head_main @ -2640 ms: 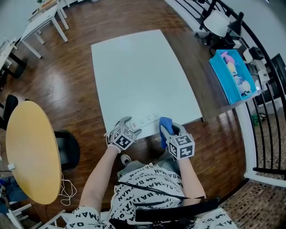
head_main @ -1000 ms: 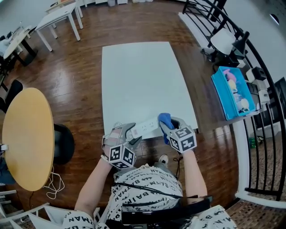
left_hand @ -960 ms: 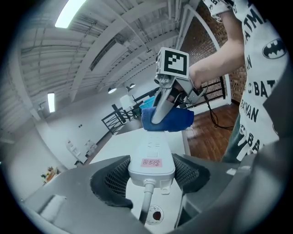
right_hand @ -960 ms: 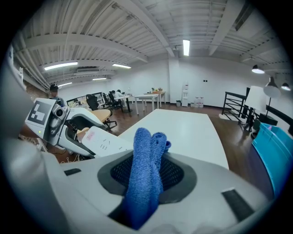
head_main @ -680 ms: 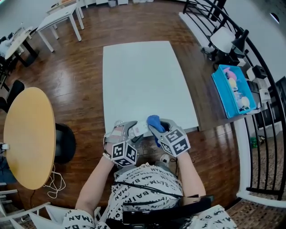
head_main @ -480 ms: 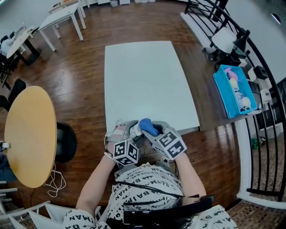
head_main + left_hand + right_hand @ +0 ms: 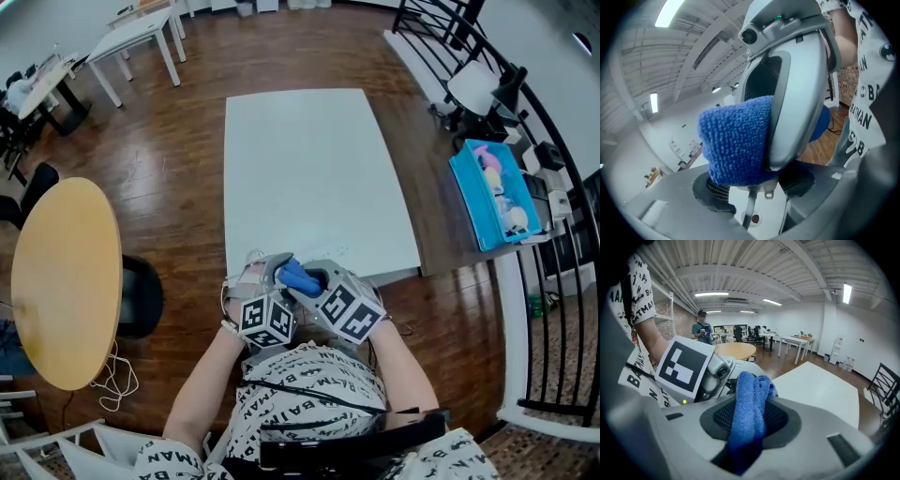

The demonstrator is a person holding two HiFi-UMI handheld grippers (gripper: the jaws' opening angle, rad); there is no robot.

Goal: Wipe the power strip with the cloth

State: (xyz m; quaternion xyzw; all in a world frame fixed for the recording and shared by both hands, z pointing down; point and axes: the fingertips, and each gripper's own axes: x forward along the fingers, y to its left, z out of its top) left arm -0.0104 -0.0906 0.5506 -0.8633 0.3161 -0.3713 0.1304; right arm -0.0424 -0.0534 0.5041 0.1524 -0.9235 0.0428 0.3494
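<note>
At worktop (image 7: 319, 169) edge | left tool (image 7: 752, 190) spread wide, gripping power strip (image 7: 761, 214) | right tool (image 7: 751, 404) pinching blue cloth (image 7: 745, 427) against strip

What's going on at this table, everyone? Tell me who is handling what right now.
A person stands at the near edge of a white rectangular table with a two-jaw gripper in each hand. The left gripper is clamped on one end of a white plastic power strip. The right gripper grips a folded blue terry cloth and holds it right at the strip, seemingly touching it, so wiping looks under way.
</note>
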